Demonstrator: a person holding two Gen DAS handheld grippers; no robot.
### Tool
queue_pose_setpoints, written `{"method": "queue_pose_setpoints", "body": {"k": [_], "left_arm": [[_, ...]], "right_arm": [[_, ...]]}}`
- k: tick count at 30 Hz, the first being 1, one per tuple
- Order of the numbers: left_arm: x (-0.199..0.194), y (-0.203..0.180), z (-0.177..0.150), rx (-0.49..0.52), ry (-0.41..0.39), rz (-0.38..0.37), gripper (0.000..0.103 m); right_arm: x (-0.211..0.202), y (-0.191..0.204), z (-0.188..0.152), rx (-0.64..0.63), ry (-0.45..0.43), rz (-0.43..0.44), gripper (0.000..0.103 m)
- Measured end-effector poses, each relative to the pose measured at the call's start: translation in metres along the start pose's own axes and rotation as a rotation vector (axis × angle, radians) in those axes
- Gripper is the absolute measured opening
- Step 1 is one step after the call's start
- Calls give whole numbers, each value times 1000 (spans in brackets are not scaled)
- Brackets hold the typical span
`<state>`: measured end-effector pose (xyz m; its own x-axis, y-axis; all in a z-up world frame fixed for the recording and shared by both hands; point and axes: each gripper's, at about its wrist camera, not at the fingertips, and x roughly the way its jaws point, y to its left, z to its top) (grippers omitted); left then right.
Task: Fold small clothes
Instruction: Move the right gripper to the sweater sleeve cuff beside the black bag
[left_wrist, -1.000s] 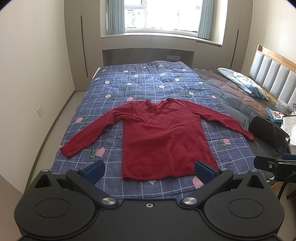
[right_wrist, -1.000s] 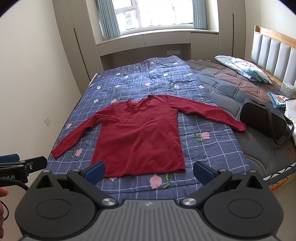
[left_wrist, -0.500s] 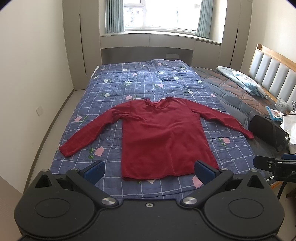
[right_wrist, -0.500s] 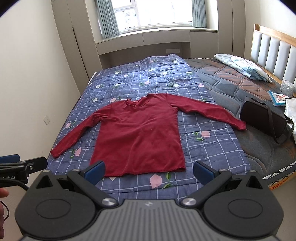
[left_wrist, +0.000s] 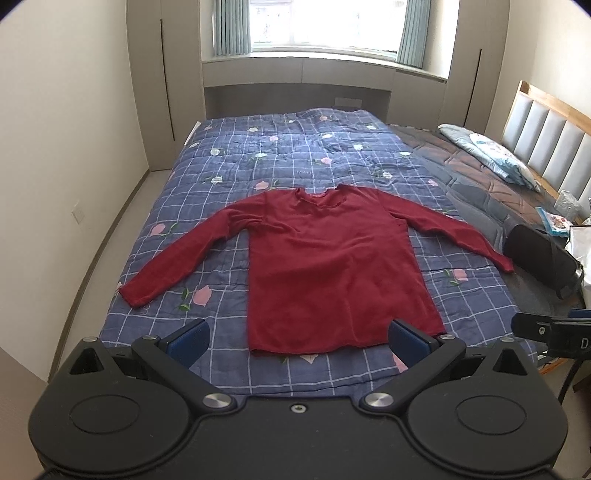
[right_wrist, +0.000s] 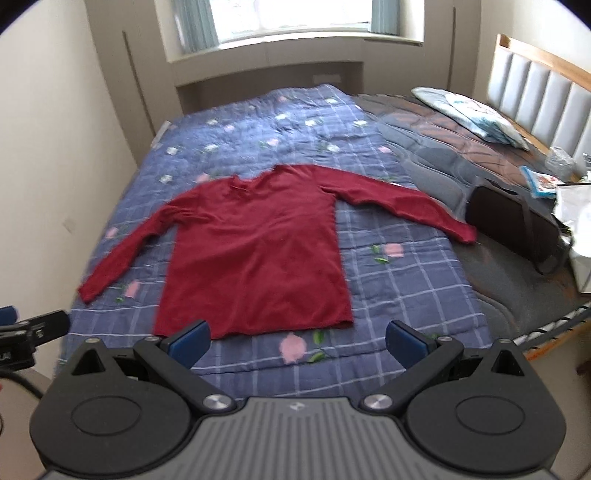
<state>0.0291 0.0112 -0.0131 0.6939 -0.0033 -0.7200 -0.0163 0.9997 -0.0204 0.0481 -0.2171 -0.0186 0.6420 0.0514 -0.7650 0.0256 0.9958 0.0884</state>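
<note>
As before, both claws agape, nearer shirt (left_wrist: 332, 266).

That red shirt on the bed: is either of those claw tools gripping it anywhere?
No. Both the left gripper and right gripper are open and empty; the red shirt lies untouched.

A home bedroom: quilted bed (left_wrist: 295, 162), padded headboard (left_wrist: 546, 136), curtained window (left_wrist: 317, 26).

Both wrist views looked from the bed's (left_wrist: 480, 295) near side toward the window (left_wrist: 325, 22); both shared the red shirt (right_wrist: 258, 254).
</note>
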Motion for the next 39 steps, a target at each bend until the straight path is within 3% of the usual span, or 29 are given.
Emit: {"method": "queue_pose_setpoints", "body": {"k": [10,15,21,28,39], "left_arm": [[40,7,20,-57,112,-5,102],[66,-5,32,-63,153,10,102],[106,-22,57,-176,165,59,102],[189,-64,98,-212,248,141,102],[298,-127,146,-292,207,112,102]], "right_arm": [[22,-18,48,80,56,4,103],[52,-31,81,56,108,-47,103],[117,-60,131,16,163,-82,103],[197,-108,183,-25,199,-82,103],[321,-167,219,15,240,12,103]]}}
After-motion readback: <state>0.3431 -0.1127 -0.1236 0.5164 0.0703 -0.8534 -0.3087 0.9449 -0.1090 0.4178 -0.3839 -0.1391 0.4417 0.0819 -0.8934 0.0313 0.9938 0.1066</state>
